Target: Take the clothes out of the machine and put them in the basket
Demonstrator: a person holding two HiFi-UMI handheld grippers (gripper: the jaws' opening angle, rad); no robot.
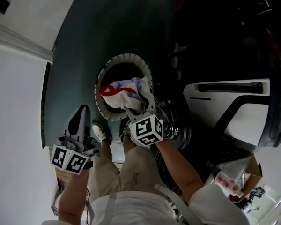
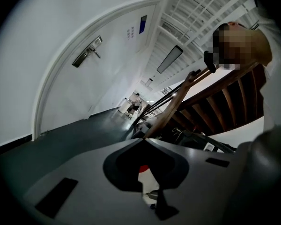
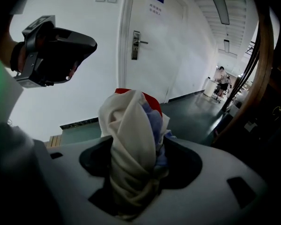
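Observation:
A round dark basket (image 1: 103, 76) with a toothed rim stands on the dark floor in front of my feet. My right gripper (image 1: 136, 109) is shut on a bunched white garment with red and blue parts (image 1: 126, 90). It holds the garment in the basket's mouth; whether the garment touches the bottom I cannot tell. In the right gripper view the bundle (image 3: 131, 139) fills the gap between the jaws. My left gripper (image 1: 84, 109) hangs to the left of the basket, tips together, holding nothing. Its jaws meet in the left gripper view (image 2: 143, 142).
The white machine (image 1: 234, 104) with a dark handle stands at the right, dark parts beside it. A cardboard box (image 1: 234, 177) lies at the bottom right. A white wall (image 1: 14, 102) runs along the left. A closed door (image 3: 150, 41) and a wooden staircase (image 2: 225, 102) are nearby.

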